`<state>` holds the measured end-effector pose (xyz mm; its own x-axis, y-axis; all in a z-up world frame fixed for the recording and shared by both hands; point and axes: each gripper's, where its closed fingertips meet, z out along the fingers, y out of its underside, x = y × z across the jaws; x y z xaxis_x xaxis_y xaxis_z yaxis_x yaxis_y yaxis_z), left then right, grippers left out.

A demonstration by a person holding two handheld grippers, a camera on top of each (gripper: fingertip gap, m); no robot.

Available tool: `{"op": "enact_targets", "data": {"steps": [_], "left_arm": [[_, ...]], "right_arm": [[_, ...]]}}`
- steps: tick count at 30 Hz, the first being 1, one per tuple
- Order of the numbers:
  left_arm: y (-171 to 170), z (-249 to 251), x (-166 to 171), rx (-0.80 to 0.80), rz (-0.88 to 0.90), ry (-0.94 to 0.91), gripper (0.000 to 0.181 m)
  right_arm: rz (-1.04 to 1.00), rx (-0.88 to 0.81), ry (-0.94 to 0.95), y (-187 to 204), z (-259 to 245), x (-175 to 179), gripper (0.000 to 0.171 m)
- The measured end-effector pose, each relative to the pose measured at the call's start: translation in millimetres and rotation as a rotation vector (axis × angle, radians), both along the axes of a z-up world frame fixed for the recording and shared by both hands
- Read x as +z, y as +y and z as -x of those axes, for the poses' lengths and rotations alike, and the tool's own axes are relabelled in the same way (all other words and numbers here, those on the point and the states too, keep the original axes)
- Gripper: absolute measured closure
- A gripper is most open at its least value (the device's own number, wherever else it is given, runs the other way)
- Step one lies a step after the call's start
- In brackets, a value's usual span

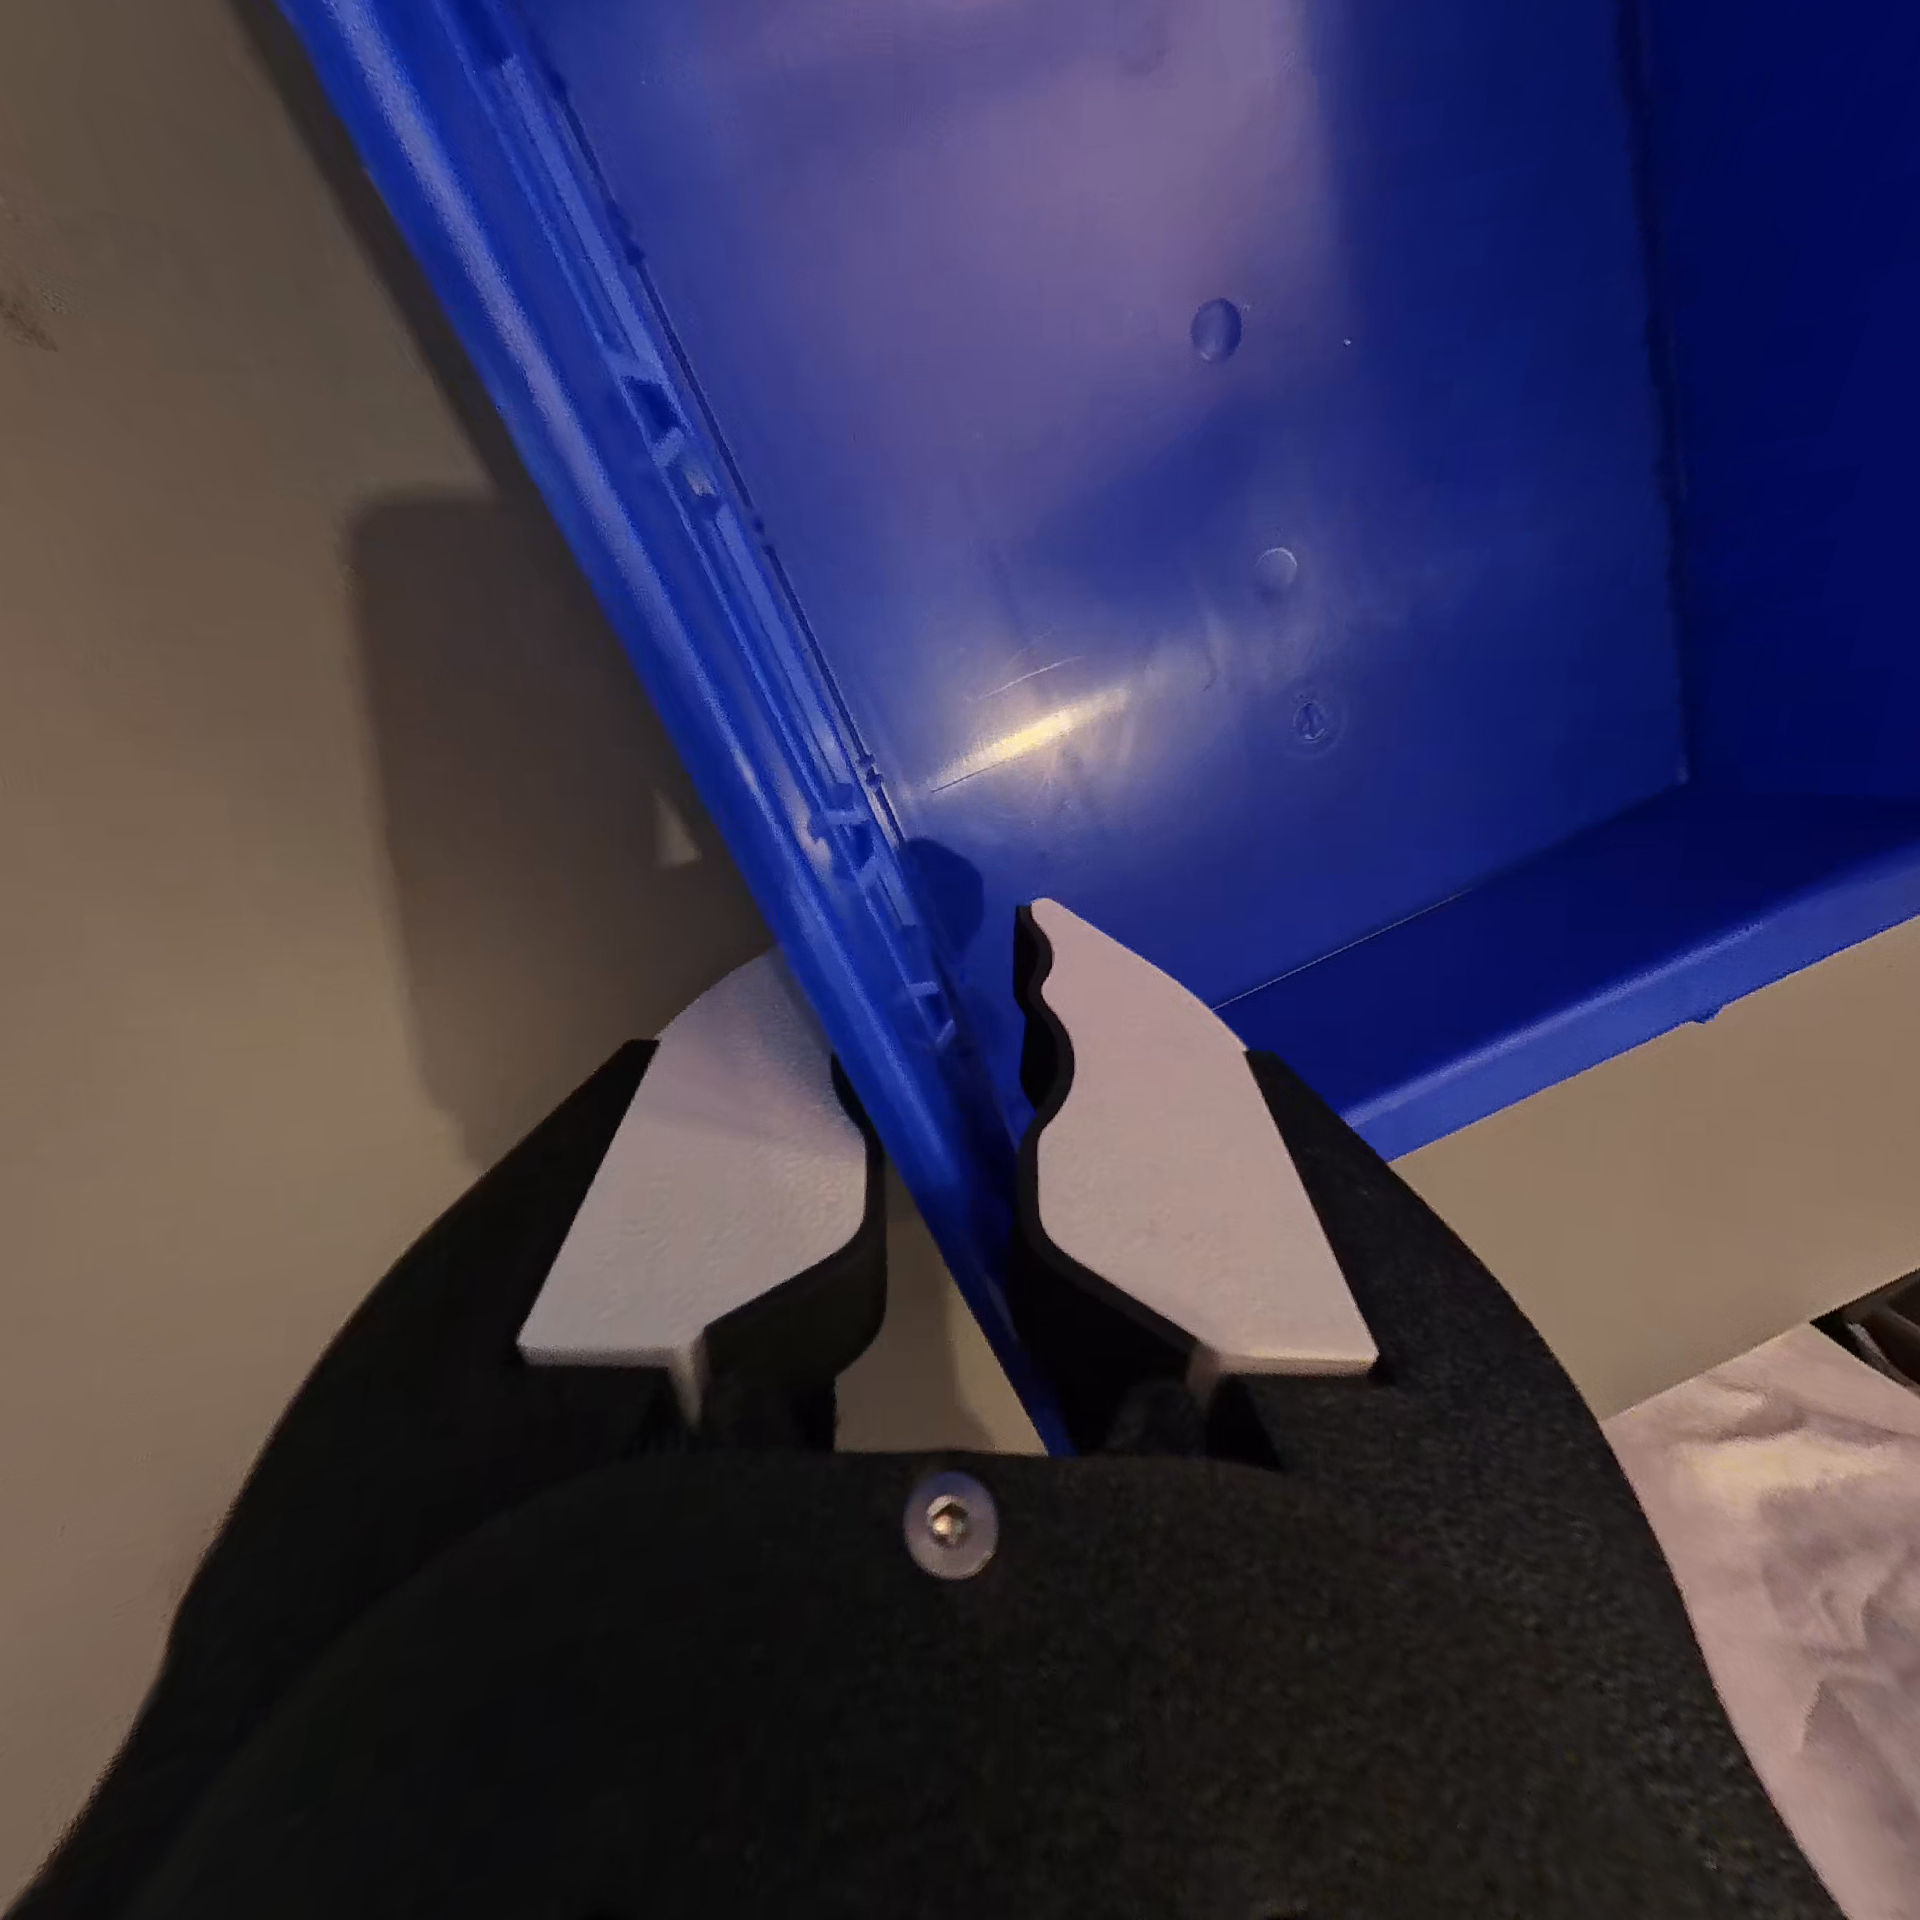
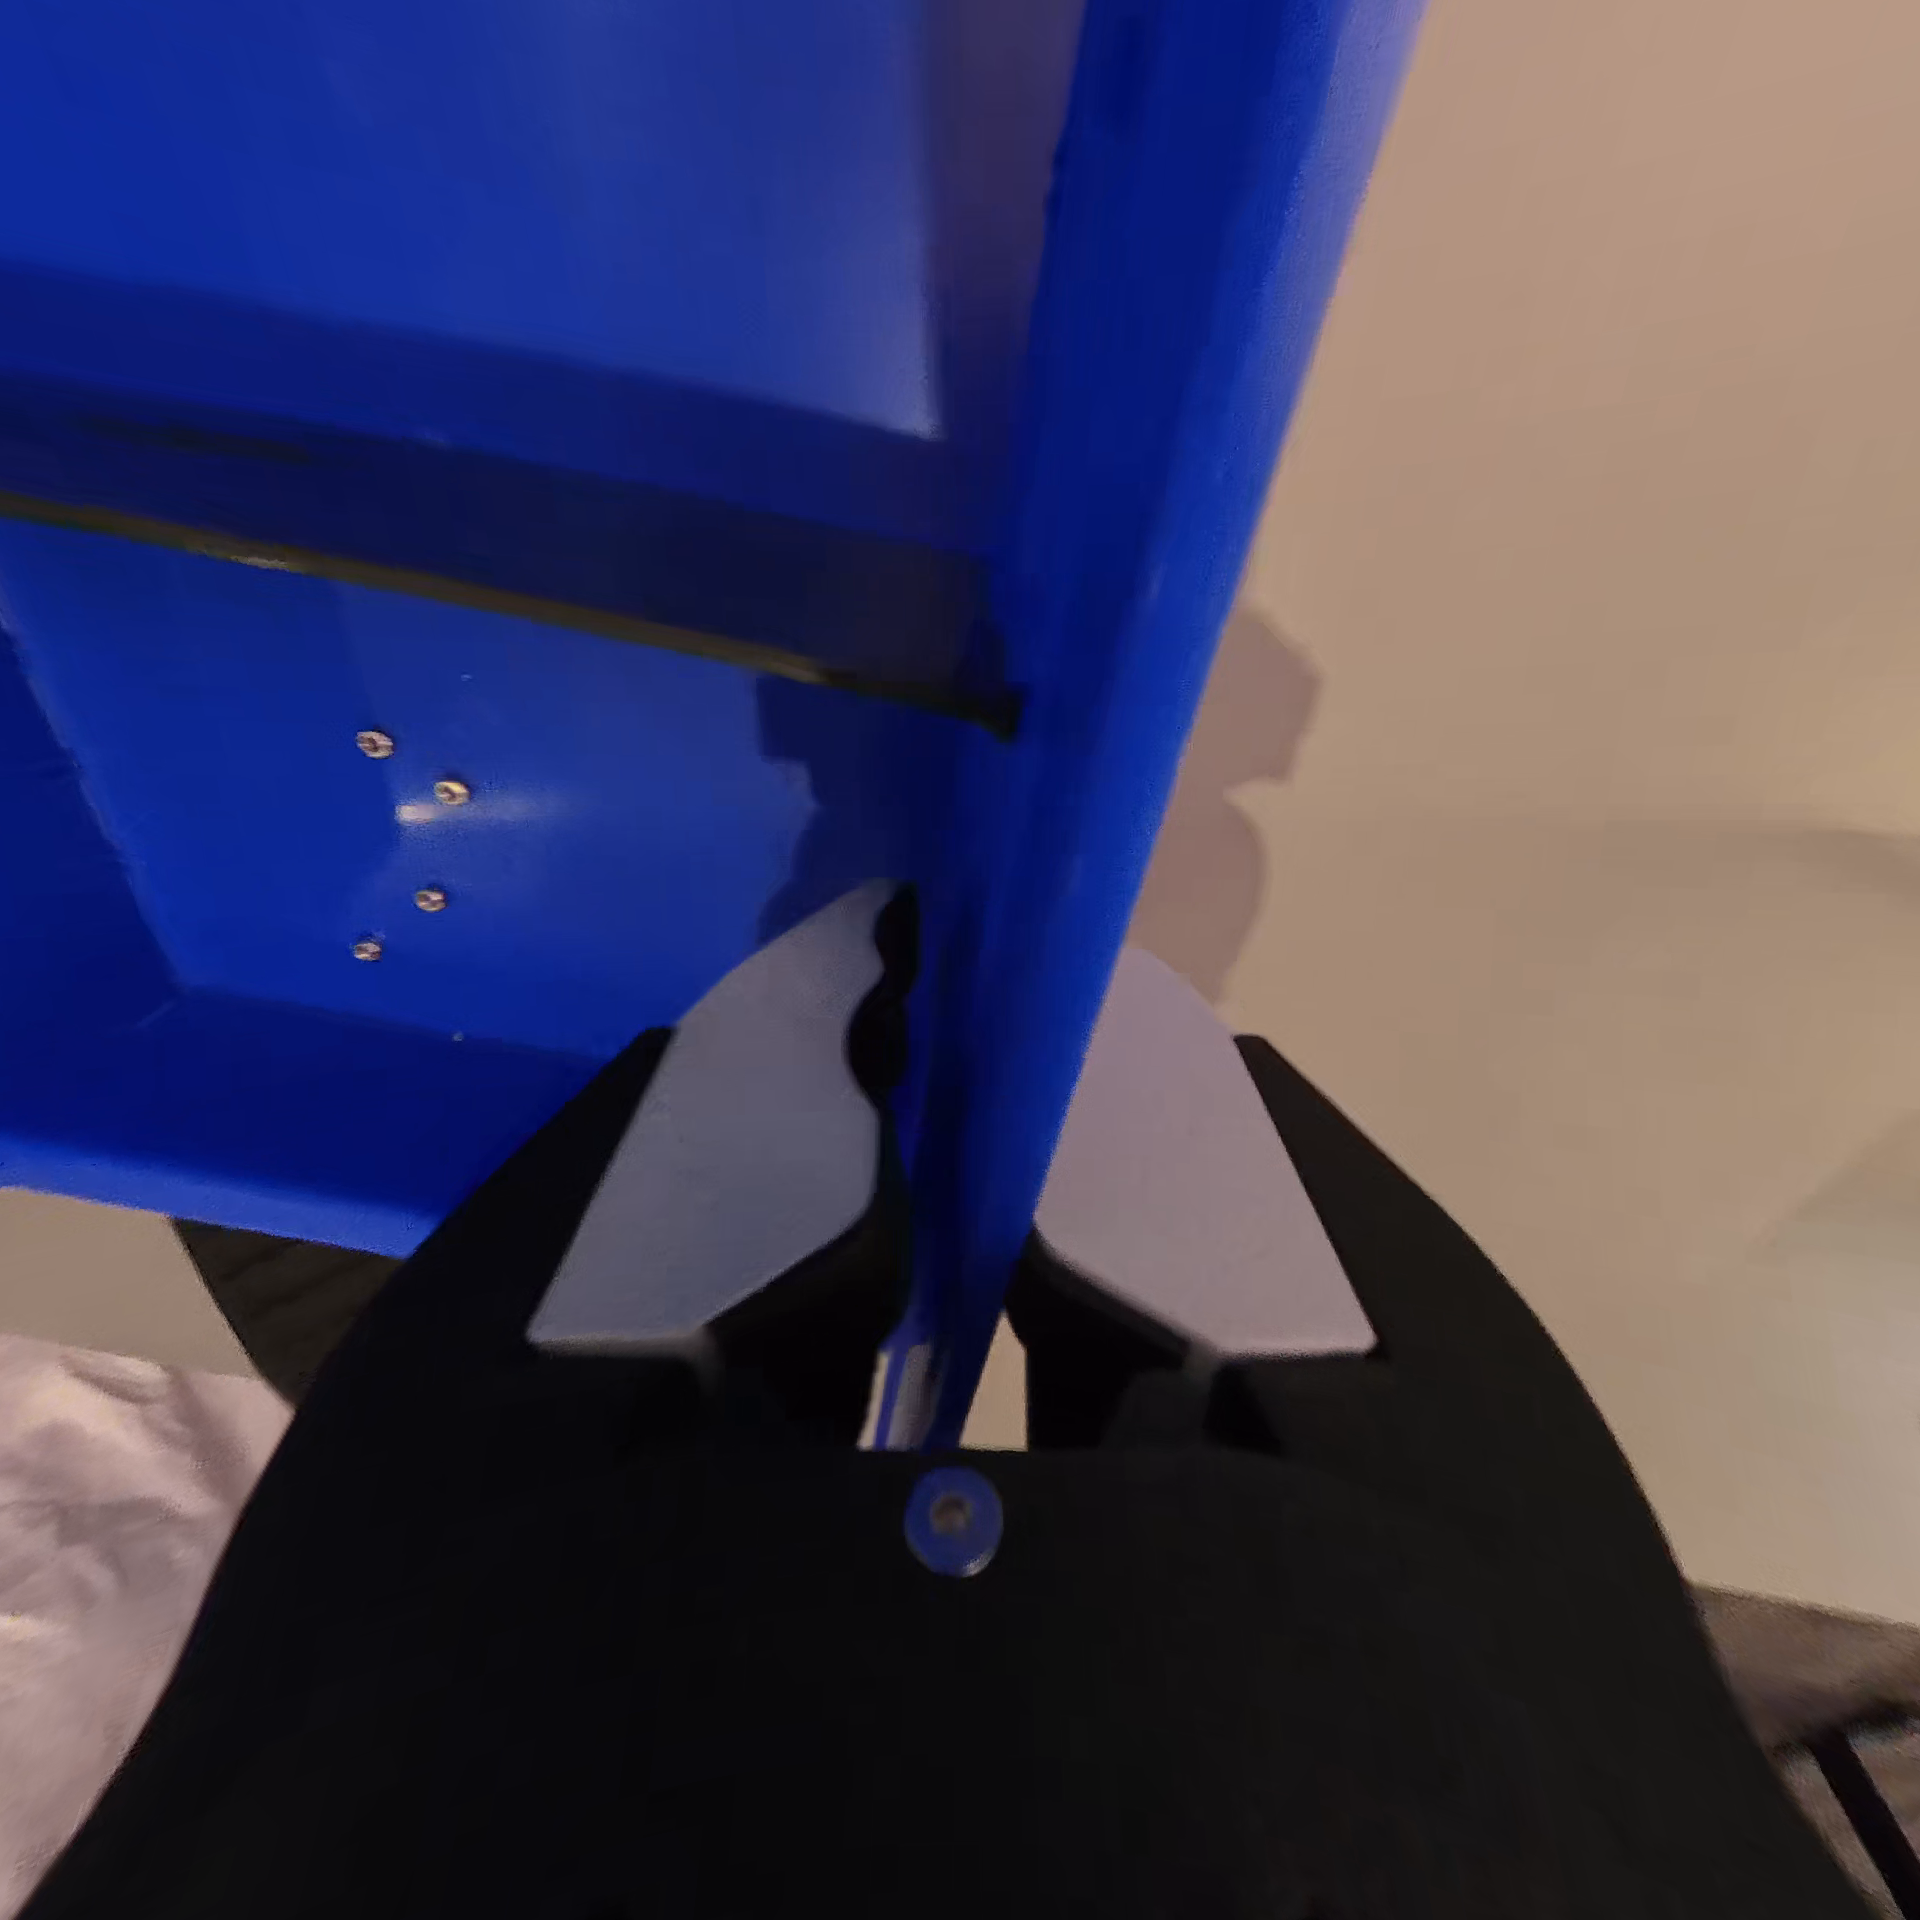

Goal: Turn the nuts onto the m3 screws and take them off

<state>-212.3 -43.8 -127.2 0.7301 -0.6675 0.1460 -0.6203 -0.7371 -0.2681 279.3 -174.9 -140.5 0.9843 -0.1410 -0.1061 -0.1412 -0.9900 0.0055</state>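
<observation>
Left wrist view: your left gripper pinches the blue bin wall, its outer fingertip hidden behind the rim.

Right wrist view, blurred: your right gripper clamps the opposite wall; small metal pieces, nuts or screws, lie inside, left of it.

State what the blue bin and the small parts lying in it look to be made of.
Blue bin: apparently moulded plastic with a glossy finish, judging by the soft light glare, round mould marks and ribbed rim. Small parts on its floor: probably bright metal, since they glint silver; they are too small and blurred to tell screws from nuts.
</observation>
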Motion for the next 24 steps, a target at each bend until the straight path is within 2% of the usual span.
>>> {"op": "enact_targets", "data": {"steps": [3, 7, 9, 12, 15, 17, 19, 21, 24], "left_arm": [[-3.1, -16.2, 0.0, 0.009, 0.0, -0.018, 0.159], [-8.1, -42.9, 1.1, -0.012, 0.002, -0.084, 0.153], [-13.0, -55.4, 3.5, -0.015, 0.025, -0.159, 0.146], [-15.8, -63.8, 10.4, -0.012, 0.026, -0.262, 0.138], [-5.9, -62.6, 33.4, 0.005, -0.092, -0.357, 0.136], [0.1, -57.2, 53.5, 0.015, -0.173, -0.404, 0.129], [5.2, -44.9, 67.3, 0.029, -0.24, -0.39, 0.123], [9.6, -30.1, 74.1, 0.043, -0.295, -0.347, 0.117], [13.6, -14.4, 80.8, 0.045, -0.36, -0.31, 0.119]], "right_arm": [[-0.009, -0.04, 0.067, 3.3, 9.0, -0.3, 0.166], [0.006, -0.041, 0.057, 5.4, 17.6, -0.6, 0.166], [0.035, -0.028, 0.028, 5.6, 17.7, -1.2, 0.162], [0.07, -0.022, -0.014, 7.8, 16.8, -2.6, 0.147], [0.102, -0.03, -0.059, 7.4, 12.8, -3.5, 0.153], [0.094, -0.072, 0.017, 9.2, 18.5, -2.7, 0.164], [0.075, -0.102, 0.082, 10.4, 20.3, -2.4, 0.167], [0.074, -0.091, 0.067, 9.4, 16.7, -2.3, 0.167], [0.068, -0.11, 0.079, 9.0, 14.3, -2.3, 0.167]]}}
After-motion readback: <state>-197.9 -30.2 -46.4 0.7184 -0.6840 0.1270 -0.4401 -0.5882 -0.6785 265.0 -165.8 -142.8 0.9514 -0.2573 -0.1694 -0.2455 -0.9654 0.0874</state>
